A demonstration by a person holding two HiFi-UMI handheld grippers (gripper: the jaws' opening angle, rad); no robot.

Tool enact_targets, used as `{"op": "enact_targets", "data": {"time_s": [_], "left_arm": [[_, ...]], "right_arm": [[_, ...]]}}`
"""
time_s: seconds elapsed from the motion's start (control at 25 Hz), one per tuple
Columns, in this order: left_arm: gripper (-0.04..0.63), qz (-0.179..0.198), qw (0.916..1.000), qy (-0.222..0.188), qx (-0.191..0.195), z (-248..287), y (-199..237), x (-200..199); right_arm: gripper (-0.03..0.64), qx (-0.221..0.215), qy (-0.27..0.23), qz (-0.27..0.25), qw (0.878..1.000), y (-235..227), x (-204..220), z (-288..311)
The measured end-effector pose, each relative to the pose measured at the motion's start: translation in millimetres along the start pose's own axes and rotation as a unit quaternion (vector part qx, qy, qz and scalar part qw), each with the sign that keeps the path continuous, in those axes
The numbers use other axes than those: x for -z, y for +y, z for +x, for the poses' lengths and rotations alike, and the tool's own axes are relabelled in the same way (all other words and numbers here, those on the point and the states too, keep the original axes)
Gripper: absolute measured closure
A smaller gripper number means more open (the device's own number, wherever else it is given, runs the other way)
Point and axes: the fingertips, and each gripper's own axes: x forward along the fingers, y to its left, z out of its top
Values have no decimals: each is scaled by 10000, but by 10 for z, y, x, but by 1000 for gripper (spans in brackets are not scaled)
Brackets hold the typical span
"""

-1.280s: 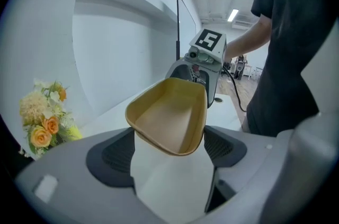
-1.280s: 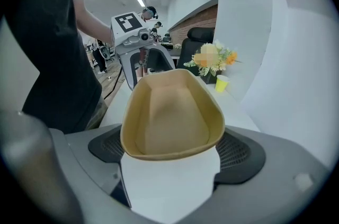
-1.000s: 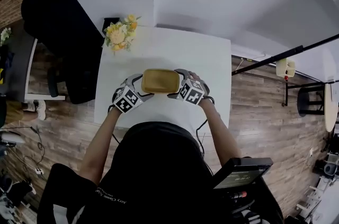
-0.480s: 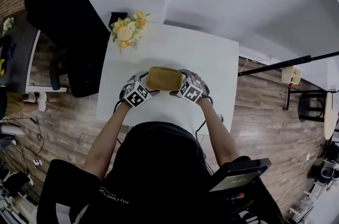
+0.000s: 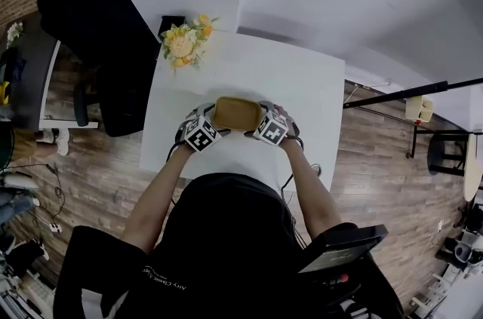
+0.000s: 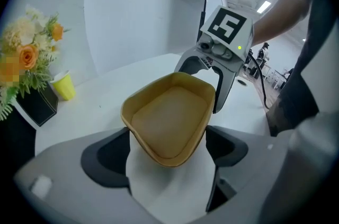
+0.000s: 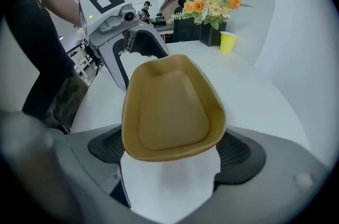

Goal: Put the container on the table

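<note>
An empty tan container with rounded corners is held level between my two grippers over the near half of the white table. My left gripper grips its left end, and in the left gripper view the container sits between that gripper's jaws, touching both pads. My right gripper holds the opposite end, and the right gripper view shows the container wedged in that gripper. I cannot tell whether the container's base touches the tabletop.
A bouquet of yellow and orange flowers in a black box stands at the table's far left corner, with a small yellow cup beside it. A black chair is left of the table. Wooden floor surrounds it.
Both grippers with the container have moved slightly forward over the table and look a little smaller, as if lower. Both still hold it.
</note>
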Motion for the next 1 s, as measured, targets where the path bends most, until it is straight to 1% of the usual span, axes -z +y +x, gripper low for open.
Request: {"op": "enact_targets", "data": {"time_s": [0.16,0.28,0.64,0.8,0.92,1.0], "left_arm": [[161,75,9999,100,-21,30,-17,44],[156,27,9999,134,-34,41,-26,50],[156,-3,9998,201,-67,41,-51,93],[156,-11,9998,178,-73,43,-69,101],[156,-50,9998,144,-116,28,-83,96],[156,-72,9998,139,-140,6,-80,89]], "right_arm": [[77,-82,175,-19,9998,35,68,73],[75,-107,203,24,9997,49,91,101],[54,-220,-58,256,9994,101,74,73],[48,-187,-240,331,9990,108,67,30],[18,-164,-376,489,9980,88,78,2],[15,-173,-430,547,9974,87,50,-47]]}}
